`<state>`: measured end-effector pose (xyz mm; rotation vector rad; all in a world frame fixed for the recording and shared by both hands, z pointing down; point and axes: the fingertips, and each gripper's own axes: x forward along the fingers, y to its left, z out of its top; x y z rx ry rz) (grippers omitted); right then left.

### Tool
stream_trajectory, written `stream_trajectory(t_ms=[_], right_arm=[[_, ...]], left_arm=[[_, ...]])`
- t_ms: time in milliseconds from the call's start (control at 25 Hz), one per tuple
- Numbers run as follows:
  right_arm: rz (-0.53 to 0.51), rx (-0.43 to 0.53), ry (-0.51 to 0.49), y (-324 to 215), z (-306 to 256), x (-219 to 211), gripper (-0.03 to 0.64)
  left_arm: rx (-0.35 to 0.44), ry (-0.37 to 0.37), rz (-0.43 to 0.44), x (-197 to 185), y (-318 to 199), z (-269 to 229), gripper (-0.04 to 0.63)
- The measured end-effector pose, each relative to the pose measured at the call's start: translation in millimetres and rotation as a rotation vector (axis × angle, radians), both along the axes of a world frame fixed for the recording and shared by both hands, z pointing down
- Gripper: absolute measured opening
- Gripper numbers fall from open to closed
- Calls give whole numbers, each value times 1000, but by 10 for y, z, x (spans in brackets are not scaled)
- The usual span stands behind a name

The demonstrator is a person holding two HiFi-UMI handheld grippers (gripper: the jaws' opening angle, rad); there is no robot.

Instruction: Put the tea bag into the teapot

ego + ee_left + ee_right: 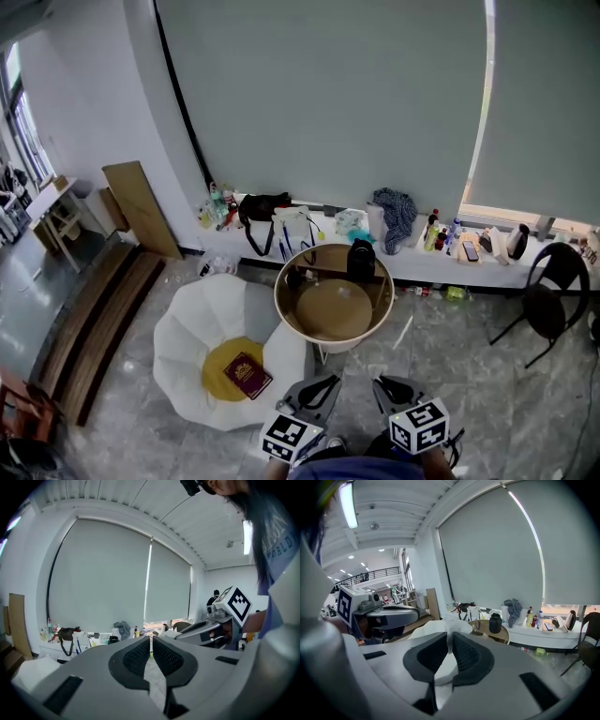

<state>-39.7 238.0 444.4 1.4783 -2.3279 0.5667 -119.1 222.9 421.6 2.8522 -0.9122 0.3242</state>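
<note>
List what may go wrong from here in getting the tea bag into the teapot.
1. The right claw pinches what looks like the tea bag only by a thin white edge, so it may slip out on the way.
2. The teapot stands at the far side of the round table. A long reach over the top could nudge it towards the rim.
3. Whether the teapot's lid is on cannot be told. If it is, the bag cannot go in.
</note>
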Motion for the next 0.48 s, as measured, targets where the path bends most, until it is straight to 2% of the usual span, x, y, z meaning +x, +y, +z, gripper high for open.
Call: stream_trajectory(t_ms=[240,480], right_arm=[[3,-34,6,-11,77,5,40],[-26,-34,-3,-237,120,97,40]], left_arm=[[-31,-11,3,9,-30,58,18],[-44,-63,-25,142,-322,156,18]])
